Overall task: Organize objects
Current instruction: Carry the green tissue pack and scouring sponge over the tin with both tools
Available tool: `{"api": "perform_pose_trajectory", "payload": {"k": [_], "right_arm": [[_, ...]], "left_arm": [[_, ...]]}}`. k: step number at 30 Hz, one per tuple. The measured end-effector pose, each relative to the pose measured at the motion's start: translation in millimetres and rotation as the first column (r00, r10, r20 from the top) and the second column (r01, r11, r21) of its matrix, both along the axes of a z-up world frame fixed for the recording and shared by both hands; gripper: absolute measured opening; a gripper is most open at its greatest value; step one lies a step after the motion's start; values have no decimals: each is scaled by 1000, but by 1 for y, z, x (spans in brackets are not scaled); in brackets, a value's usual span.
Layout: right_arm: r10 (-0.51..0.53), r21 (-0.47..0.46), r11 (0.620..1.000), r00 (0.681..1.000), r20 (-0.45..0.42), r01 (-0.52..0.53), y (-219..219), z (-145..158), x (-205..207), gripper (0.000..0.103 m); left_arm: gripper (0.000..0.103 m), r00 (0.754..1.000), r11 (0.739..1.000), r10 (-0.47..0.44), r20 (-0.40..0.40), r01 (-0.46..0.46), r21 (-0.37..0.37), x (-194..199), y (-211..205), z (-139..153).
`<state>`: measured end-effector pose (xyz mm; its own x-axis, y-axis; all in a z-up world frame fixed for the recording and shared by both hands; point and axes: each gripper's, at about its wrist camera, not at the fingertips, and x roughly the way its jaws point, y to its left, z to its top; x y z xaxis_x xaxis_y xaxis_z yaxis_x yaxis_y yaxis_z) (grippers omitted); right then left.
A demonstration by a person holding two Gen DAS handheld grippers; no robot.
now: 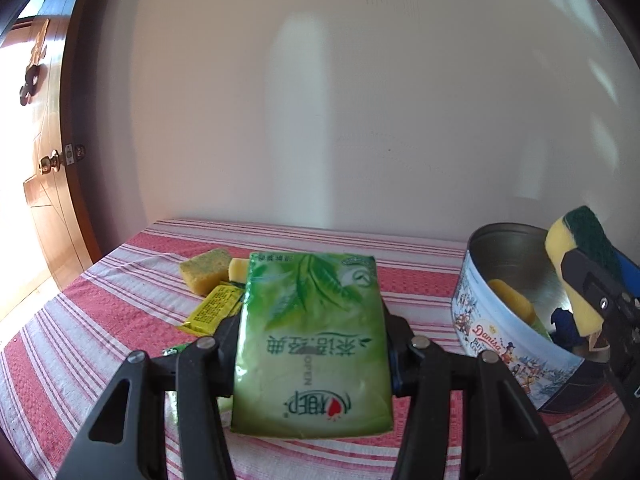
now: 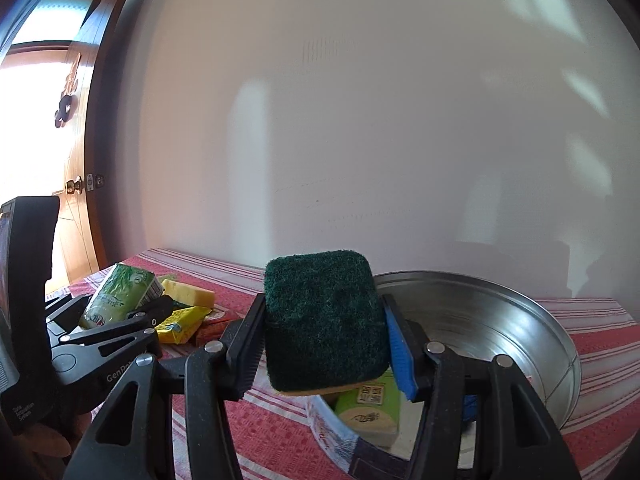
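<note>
My left gripper (image 1: 310,344) is shut on a green tissue pack (image 1: 312,344) and holds it above the striped cloth. It also shows in the right wrist view (image 2: 118,294). My right gripper (image 2: 324,340) is shut on a yellow sponge with a dark green scouring face (image 2: 324,320), held over the open round Danisa tin (image 2: 520,320). From the left wrist view the sponge (image 1: 576,252) hangs at the tin's (image 1: 500,348) right rim. Inside the tin lie a yellow sponge (image 1: 512,300) and a green packet (image 2: 368,404).
On the red-and-white striped tablecloth (image 1: 80,340) lie a yellow sponge (image 1: 206,270), a pale yellow block (image 1: 237,269), a yellow packet (image 1: 212,308) and a red-brown packet (image 2: 214,326). A white wall stands behind. A wooden door (image 1: 44,160) is at the left.
</note>
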<state>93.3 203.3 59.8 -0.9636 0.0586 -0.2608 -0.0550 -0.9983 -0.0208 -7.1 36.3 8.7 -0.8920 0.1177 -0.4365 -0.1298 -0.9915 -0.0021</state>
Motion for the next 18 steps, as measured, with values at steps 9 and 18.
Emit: {"api": "perform_pose_trajectory", "payload": {"k": [9, 18], "right_arm": [[-60, 7, 998, 998, -11, 60, 33, 4, 10, 57], [-111, 8, 994, 994, -9, 111, 63, 4, 14, 57]], "left_arm": [[51, 999, 999, -53, 10, 54, -7, 8, 36, 0], [51, 995, 995, -100, 1, 100, -3, 13, 68, 5]]}}
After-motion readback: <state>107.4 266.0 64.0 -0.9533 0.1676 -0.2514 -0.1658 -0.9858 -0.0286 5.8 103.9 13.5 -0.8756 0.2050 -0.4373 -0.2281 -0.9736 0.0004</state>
